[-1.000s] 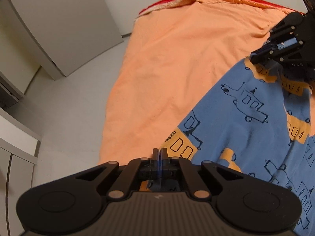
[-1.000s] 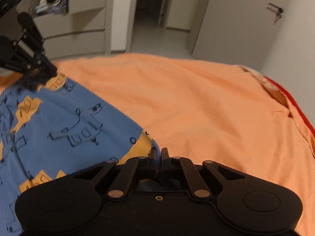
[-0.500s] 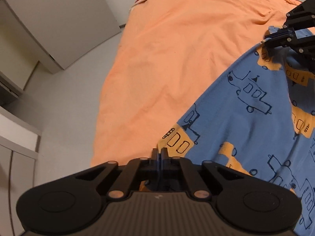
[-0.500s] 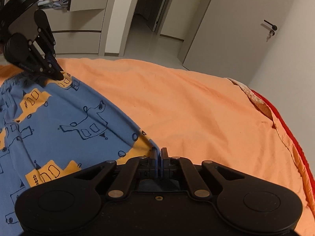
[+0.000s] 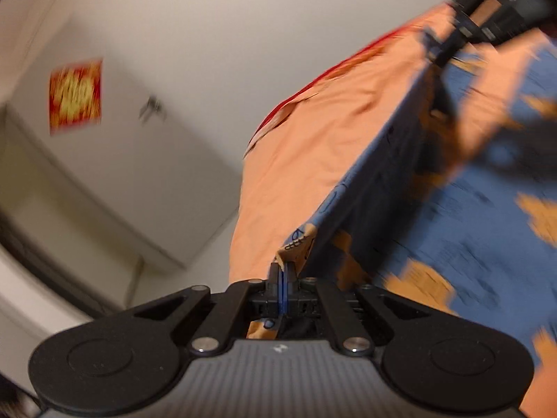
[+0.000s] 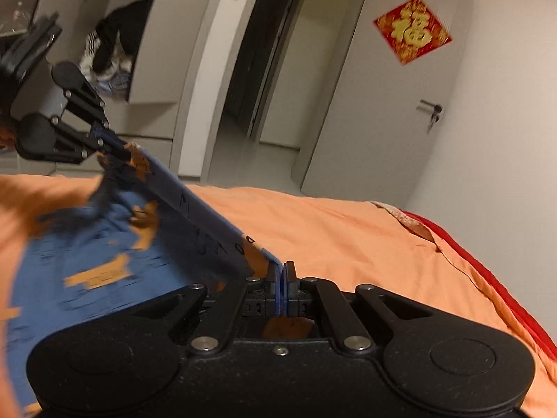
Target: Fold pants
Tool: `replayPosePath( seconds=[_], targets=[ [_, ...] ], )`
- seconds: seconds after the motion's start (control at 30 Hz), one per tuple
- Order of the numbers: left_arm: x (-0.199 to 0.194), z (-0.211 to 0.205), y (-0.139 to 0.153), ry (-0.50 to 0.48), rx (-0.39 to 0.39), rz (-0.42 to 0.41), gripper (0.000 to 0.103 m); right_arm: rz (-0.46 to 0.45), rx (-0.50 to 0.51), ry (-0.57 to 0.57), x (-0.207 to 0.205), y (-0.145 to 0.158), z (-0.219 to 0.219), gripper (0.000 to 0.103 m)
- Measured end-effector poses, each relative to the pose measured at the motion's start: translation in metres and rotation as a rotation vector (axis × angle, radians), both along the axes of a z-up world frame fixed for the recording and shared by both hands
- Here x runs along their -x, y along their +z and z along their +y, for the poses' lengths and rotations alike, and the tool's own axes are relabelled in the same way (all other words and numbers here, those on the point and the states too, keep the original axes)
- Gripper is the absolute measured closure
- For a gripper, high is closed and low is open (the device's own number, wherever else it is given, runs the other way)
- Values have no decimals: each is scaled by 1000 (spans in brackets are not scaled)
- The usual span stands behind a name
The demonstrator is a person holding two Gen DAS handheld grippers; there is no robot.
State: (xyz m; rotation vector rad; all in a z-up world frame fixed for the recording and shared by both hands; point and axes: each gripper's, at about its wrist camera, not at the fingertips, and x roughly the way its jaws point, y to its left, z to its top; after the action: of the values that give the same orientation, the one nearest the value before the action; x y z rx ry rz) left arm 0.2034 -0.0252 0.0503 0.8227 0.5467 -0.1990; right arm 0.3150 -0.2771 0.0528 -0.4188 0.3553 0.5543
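Blue pants [image 5: 452, 216] with orange patches and dark line drawings lie partly on an orange bed sheet [image 5: 306, 146]. One edge of the pants [image 6: 195, 205] is lifted and pulled taut between both grippers. My left gripper [image 5: 283, 271] is shut on one corner of that edge, with blue fabric pinched between its pads. My right gripper [image 6: 281, 271] is shut on the other corner. Across the cloth, the left gripper [image 6: 115, 146] shows at upper left in the right wrist view, and the right gripper [image 5: 442, 52] shows at upper right in the left wrist view, blurred.
The orange sheet [image 6: 365, 237] covers the bed, with a red layer [image 6: 487, 278] along its far side. A grey door [image 6: 390, 104] carries a red and gold sign [image 6: 412, 31]. An open doorway [image 6: 264, 62] and a cupboard holding clothes [image 6: 115, 45] stand beyond the bed.
Both grippers have risen and swung, lifting the pants edge off the sheet and stretching it taut between them. The left view has rolled and is blurred. Both stay shut on the fabric.
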Motion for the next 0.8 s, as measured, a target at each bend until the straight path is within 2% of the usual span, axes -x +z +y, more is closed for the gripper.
replayPosePath(
  seconds=[0.1,0.17,0.3,0.4,0.53,0.7,0.8],
  targets=[
    [34,-9,-25,-60,-55,9,103,34,19,18,51,-7,1,103],
    [49,-19,-42,-72,-69,21,103,58,83,49,79,-16,6,103],
    [70,-31,-71,-92,-112,10,103,108,156,90,116,-34,14,103],
    [74,-34,-86,-83,-127,9,103,128,191,96,131,-48,19,103],
    [70,-33,-88,-76,-135,9,103,137,211,108,144,-53,28,103],
    [70,-26,-86,-127,-171,16,103,136,231,136,155,-50,28,103],
    [72,-23,-96,-161,-202,38,103,158,248,151,160,-55,28,103]
  ],
)
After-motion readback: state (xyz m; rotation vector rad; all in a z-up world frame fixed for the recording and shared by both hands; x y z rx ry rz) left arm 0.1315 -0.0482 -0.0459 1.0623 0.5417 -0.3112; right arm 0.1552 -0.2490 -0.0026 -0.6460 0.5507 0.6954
